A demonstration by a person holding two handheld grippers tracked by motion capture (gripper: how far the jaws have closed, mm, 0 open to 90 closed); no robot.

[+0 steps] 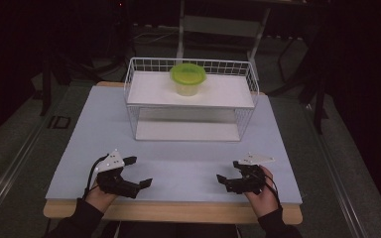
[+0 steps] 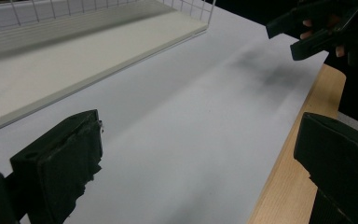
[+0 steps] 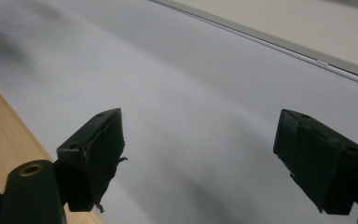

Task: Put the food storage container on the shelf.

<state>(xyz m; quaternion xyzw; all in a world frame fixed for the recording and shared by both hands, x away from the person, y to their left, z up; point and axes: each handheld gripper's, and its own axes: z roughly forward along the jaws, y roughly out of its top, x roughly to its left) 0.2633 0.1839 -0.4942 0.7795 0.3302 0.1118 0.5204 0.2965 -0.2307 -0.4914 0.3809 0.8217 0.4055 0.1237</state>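
A small clear tub with a lime-green lid point(image 1: 187, 78) stands on the top shelf of a white wire rack point(image 1: 190, 99) at the far middle of the table. My left gripper point(image 1: 138, 171) rests near the front left edge, held in a hand, its jaws wide apart and empty. My right gripper point(image 1: 226, 171) sits near the front right edge, also open with nothing between its jaws. In the left gripper view my own gripper point(image 2: 200, 161) frames bare table, with the right gripper point(image 2: 303, 32) farther off. The right gripper point(image 3: 198, 161) looks over bare table toward the rack's base.
The pale grey table mat point(image 1: 178, 163) lies on a wooden table whose front edge point(image 1: 173, 210) shows. The rack's lower shelf point(image 1: 187, 130) is open toward me. Dark floor and chair legs point(image 1: 297, 74) surround the table.
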